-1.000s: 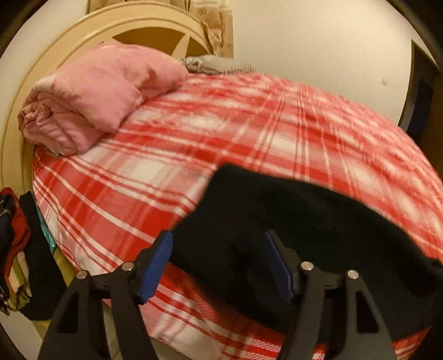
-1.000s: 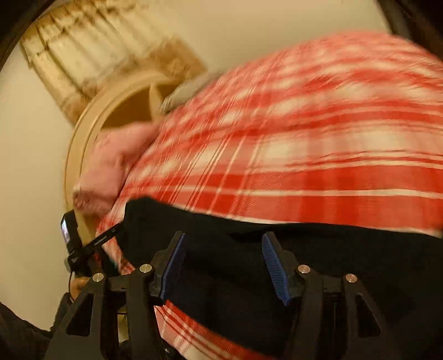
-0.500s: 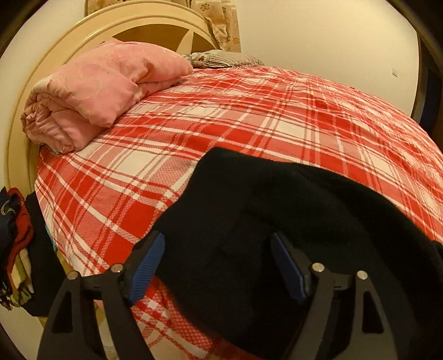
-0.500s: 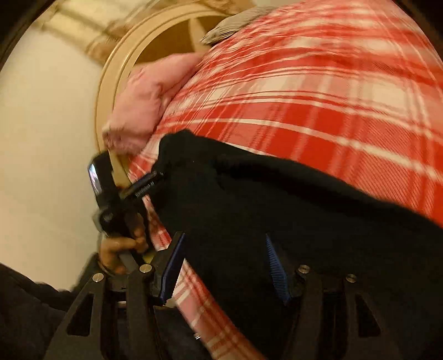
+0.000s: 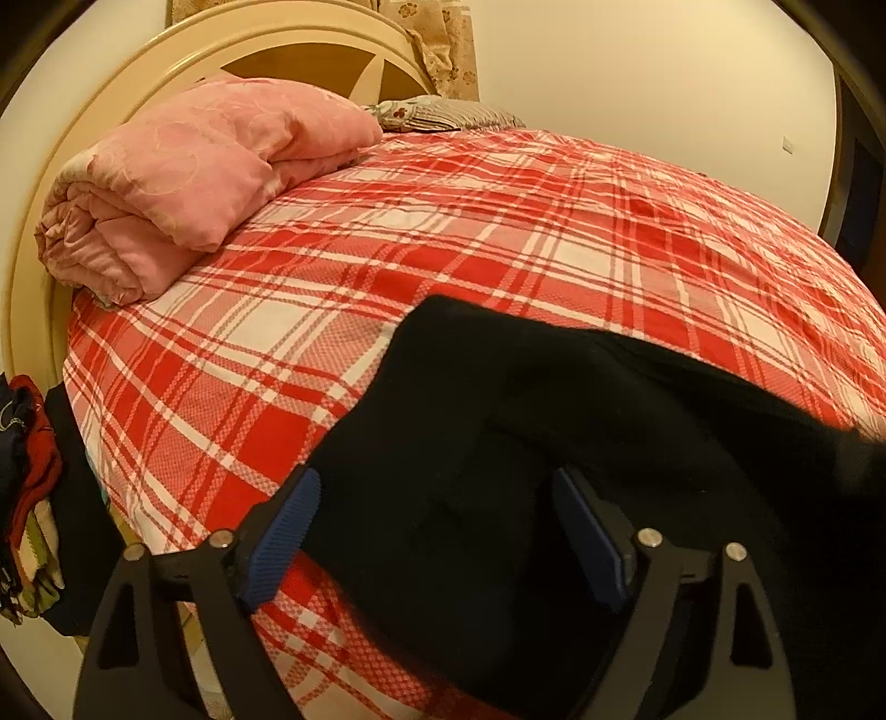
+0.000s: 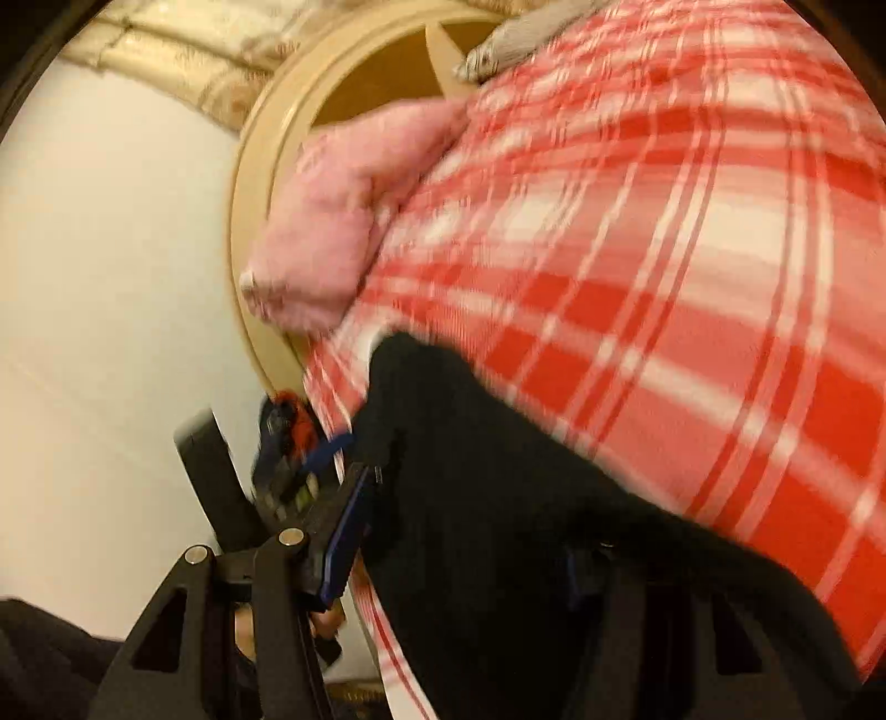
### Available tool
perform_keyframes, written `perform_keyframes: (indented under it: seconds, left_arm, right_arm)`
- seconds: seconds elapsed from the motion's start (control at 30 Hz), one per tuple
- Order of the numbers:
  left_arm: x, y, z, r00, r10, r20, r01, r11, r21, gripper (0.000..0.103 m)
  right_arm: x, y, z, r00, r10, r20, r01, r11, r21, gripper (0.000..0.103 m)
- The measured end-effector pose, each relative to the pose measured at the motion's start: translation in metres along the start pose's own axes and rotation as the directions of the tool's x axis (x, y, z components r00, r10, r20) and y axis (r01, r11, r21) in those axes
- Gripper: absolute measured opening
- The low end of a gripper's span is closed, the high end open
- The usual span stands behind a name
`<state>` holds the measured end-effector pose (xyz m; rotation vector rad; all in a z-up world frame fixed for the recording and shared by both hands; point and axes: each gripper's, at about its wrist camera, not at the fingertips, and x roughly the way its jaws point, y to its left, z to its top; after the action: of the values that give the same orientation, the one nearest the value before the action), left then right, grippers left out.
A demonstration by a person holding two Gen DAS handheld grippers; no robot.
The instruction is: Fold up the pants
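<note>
- The black pants (image 5: 531, 443) lay on the bed (image 5: 498, 232) near its front edge, spread over the red plaid cover.
- In the left wrist view the left gripper (image 5: 437, 531) hovered at that edge with the cloth between its blue fingers (image 5: 282, 531); they were spread wide and pinched nothing.
- In the right wrist view the pants (image 6: 498, 498) filled the gap of the right gripper (image 6: 459, 545); its fingers (image 6: 343, 537) stood wide apart too, the far one half hidden by dark cloth.
- Only the left view showed the pink quilt (image 5: 194, 171) sharply, folded at the headboard (image 5: 266, 39) corner, and clothes (image 5: 27, 487) hanging beside the bed.
- Only the right view, blurred, showed the other gripper at the pants' end near the bed's side edge.
</note>
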<state>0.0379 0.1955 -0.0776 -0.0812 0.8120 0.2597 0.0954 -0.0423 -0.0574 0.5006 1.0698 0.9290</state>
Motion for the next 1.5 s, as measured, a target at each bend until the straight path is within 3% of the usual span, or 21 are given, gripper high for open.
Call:
perform_keyframes:
  seconds: [0.1,0.2,0.4,0.47,0.5,0.53,0.6,0.7,0.73,0.83,0.9,0.97,1.1,1.13,1.2,1.27,1.33,1.4,1.43,1.47,1.5]
  left_arm:
    - [0.005,0.005,0.001,1.000,0.000,-0.008,-0.001,1.000,-0.022,0.103]
    - [0.011,0.011,0.001,0.998,-0.060,-0.026,0.058,0.995,-0.078,0.103]
    - [0.009,0.001,0.002,0.999,-0.030,-0.011,0.030,0.999,-0.011,0.103]
    - [0.011,0.005,0.005,0.999,-0.048,-0.025,0.047,0.999,-0.024,0.103]
    - [0.012,0.007,0.006,0.998,-0.050,-0.032,0.049,0.998,-0.026,0.103]
    - [0.012,0.008,0.006,0.998,-0.051,-0.033,0.050,0.998,-0.022,0.103]
    - [0.011,0.008,0.008,0.998,-0.051,-0.036,0.051,0.999,-0.005,0.103]
    - [0.003,0.004,0.012,1.000,0.008,-0.010,-0.008,1.000,0.028,0.103]
    - [-0.001,0.004,0.012,1.000,0.025,0.006,-0.026,0.999,0.034,0.103]
    - [-0.019,-0.005,0.017,0.998,-0.010,0.059,0.008,0.999,0.037,0.103]
    - [-0.030,-0.018,0.022,0.994,-0.070,0.088,0.065,0.997,0.052,0.103]
    - [-0.034,-0.031,0.026,0.991,-0.100,0.094,0.093,0.993,0.077,0.103]
    - [-0.036,-0.053,0.020,0.991,-0.125,0.048,0.119,0.987,0.103,0.103]
    - [-0.037,-0.055,0.018,0.990,-0.131,0.043,0.126,0.986,0.105,0.103]
    - [-0.040,-0.059,0.013,0.990,-0.141,0.030,0.137,0.984,0.112,0.103]
    - [-0.040,-0.062,0.011,0.989,-0.148,0.015,0.145,0.982,0.118,0.103]
    - [-0.040,-0.065,0.010,0.989,-0.145,0.002,0.144,0.982,0.120,0.103]
    - [-0.043,-0.067,0.010,0.990,-0.143,-0.007,0.142,0.982,0.127,0.103]
    - [-0.045,-0.069,0.009,0.990,-0.138,-0.007,0.137,0.981,0.136,0.103]
    - [-0.047,-0.069,0.009,0.992,-0.130,-0.002,0.129,0.981,0.144,0.103]
    - [-0.050,-0.070,0.010,0.993,-0.121,0.006,0.118,0.981,0.151,0.103]
  right_arm:
    - [-0.022,-0.021,0.024,0.997,0.071,0.040,-0.074,0.994,0.083,0.058]
    - [-0.024,-0.046,0.034,0.996,0.076,0.040,-0.082,0.983,0.165,0.058]
    - [-0.020,-0.090,0.037,0.979,0.201,-0.042,-0.179,0.935,0.306,0.045]
    - [-0.043,-0.099,0.035,0.989,0.143,-0.045,-0.121,0.938,0.326,0.047]
    - [-0.063,-0.101,0.034,1.000,0.001,-0.026,0.007,0.953,0.301,0.047]
    - [-0.084,-0.102,0.031,0.992,-0.130,0.004,0.124,0.952,0.280,0.047]
    - [-0.138,-0.101,0.015,0.929,-0.356,0.100,0.312,0.899,0.307,0.047]
    - [-0.196,-0.081,-0.026,0.843,-0.485,0.232,0.401,0.855,0.330,0.047]
    - [-0.213,-0.071,-0.045,0.801,-0.542,0.256,0.452,0.827,0.336,0.047]
    - [-0.252,-0.052,-0.096,0.632,-0.724,0.276,0.623,0.686,0.376,0.047]
    - [-0.281,-0.047,-0.120,0.490,-0.826,0.279,0.695,0.563,0.446,0.047]
    - [-0.319,-0.053,-0.137,0.376,-0.883,0.279,0.696,0.469,0.543,0.048]
    - [-0.388,-0.071,-0.164,0.251,-0.933,0.257,0.605,0.358,0.711,0.048]
    - [-0.403,-0.074,-0.169,0.235,-0.937,0.258,0.586,0.348,0.732,0.048]
    - [-0.408,-0.082,-0.166,0.232,-0.945,0.230,0.585,0.324,0.744,0.053]
    - [-0.405,-0.096,-0.160,0.271,-0.944,0.190,0.612,0.321,0.723,0.053]
    - [-0.393,-0.106,-0.152,0.289,-0.945,0.152,0.644,0.309,0.700,0.053]
    - [-0.388,-0.122,-0.146,0.272,-0.960,0.069,0.663,0.239,0.709,0.053]
    - [-0.386,-0.129,-0.147,0.288,-0.956,0.049,0.653,0.233,0.720,0.050]
    - [-0.387,-0.133,-0.150,0.314,-0.948,0.047,0.641,0.248,0.726,0.042]
    - [-0.388,-0.139,-0.147,0.372,-0.926,0.056,0.622,0.294,0.725,0.007]
